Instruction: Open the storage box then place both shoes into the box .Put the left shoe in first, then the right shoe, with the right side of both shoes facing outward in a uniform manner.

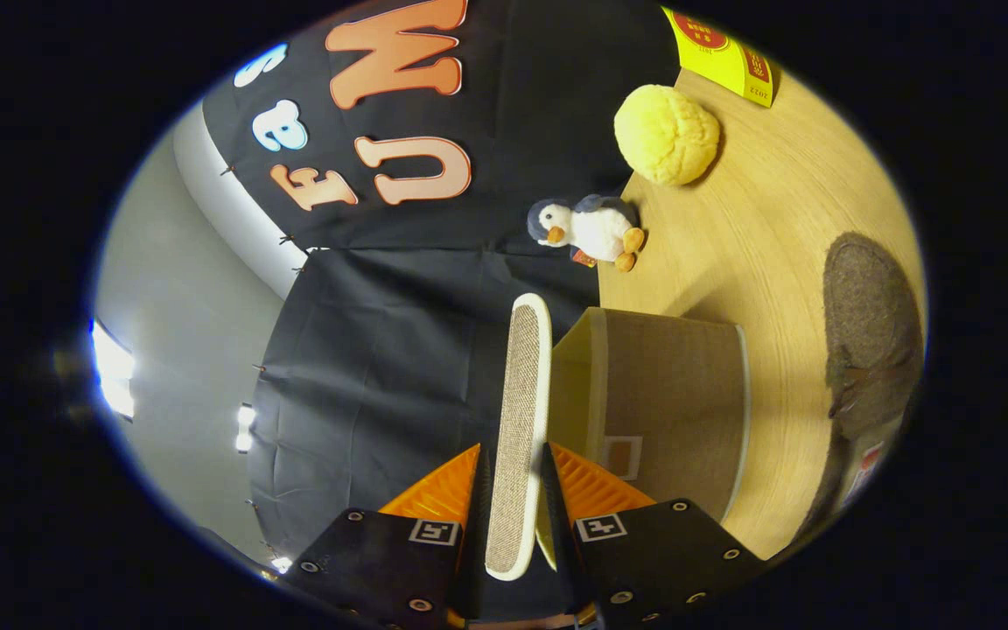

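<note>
Gripper clamped on storage box lid, lifted edge-on above open storage box; brown shoe on table nearby.

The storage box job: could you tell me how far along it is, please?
Done: nothing finished. In hand: the gripper is shut on the lid, which stands lifted off the box, so the opening step is under way. Left: a grey felt shoe lies on the table beyond the box; no shoe can be seen inside the box.
</note>
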Available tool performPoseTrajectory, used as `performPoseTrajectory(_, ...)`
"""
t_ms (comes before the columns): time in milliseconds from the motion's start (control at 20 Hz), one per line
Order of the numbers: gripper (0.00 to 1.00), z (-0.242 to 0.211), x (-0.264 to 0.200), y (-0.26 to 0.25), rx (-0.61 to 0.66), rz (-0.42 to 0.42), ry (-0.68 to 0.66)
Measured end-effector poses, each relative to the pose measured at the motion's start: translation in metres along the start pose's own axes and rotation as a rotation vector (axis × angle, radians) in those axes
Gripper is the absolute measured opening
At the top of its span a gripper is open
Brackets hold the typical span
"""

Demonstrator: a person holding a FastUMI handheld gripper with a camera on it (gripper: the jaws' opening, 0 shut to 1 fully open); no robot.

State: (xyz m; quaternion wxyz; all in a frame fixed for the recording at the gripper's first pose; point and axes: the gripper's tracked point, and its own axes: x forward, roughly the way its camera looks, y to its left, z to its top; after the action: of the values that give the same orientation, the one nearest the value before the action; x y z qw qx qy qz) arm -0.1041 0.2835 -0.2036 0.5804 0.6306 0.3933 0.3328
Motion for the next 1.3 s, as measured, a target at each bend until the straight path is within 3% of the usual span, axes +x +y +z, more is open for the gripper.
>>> performPoseTrajectory(150, 0.31, -0.004, 0.015, 0.018, -0.025, -0.007, 0.015)
performPoseTrajectory(300, 0.09, -0.003, 0.036, 0.025, -0.038, -0.063, 0.019)
performPoseTrajectory(600, 0.08, -0.021, 0.08, 0.065, -0.075, -0.002, 0.095)
performPoseTrajectory(900, 0.08, -0.046, 0.129, 0.12, -0.193, 0.04, 0.158)
performPoseTrajectory(1300, 0.08, -0.089, 0.185, 0.114, -0.357, -0.069, 0.251)
